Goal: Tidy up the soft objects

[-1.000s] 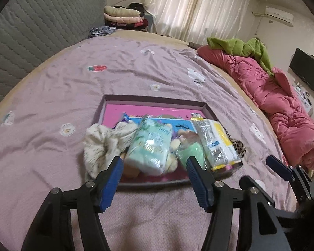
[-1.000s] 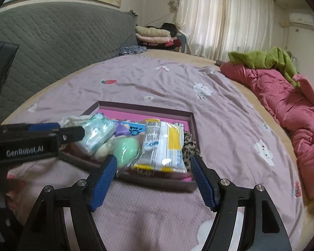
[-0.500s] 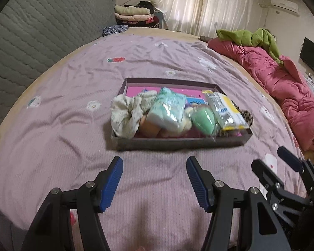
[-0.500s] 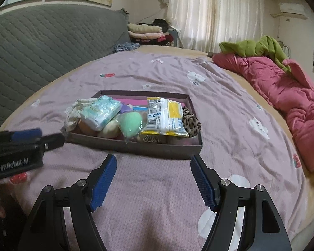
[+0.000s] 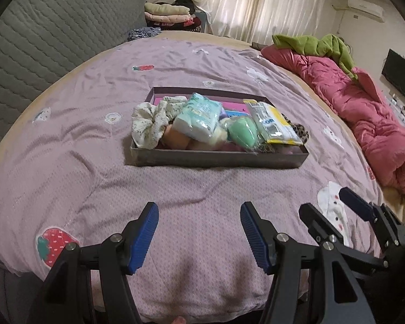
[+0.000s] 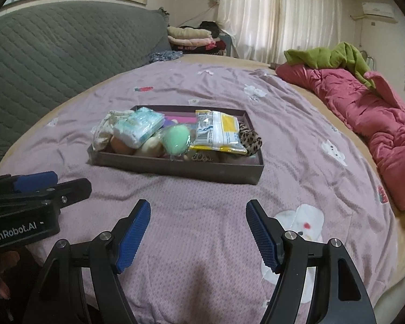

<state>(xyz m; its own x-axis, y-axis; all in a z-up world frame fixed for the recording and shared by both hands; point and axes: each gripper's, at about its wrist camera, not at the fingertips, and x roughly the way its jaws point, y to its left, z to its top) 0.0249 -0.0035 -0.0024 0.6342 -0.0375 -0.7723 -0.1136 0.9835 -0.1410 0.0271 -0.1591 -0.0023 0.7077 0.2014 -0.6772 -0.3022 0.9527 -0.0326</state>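
A shallow dark box (image 5: 218, 159) (image 6: 175, 166) with a pink floor sits mid-bed, filled with soft items: a floral cloth (image 5: 148, 124), a mint tissue pack (image 5: 199, 118) (image 6: 139, 127), a green sponge (image 5: 243, 133) (image 6: 176, 138), a yellow-and-clear packet (image 5: 272, 124) (image 6: 218, 132) and a leopard-print scrunchie (image 6: 249, 139). My left gripper (image 5: 199, 216) hangs open and empty over the bedspread, well short of the box. My right gripper (image 6: 198, 213) is open and empty too, beside the left one, also short of the box.
The purple bedspread (image 5: 67, 162) has strawberry and flower patches. A rolled pink quilt (image 5: 364, 124) with a green blanket (image 5: 316, 46) on it lies along the right edge. A grey quilted headboard (image 5: 40, 40) stands left. Folded clothes (image 5: 167, 13) are stacked at the back.
Both grippers have drawn back from the box toward the near edge of the bed; the box now lies farther from the fingertips. Jaws stay open and empty.
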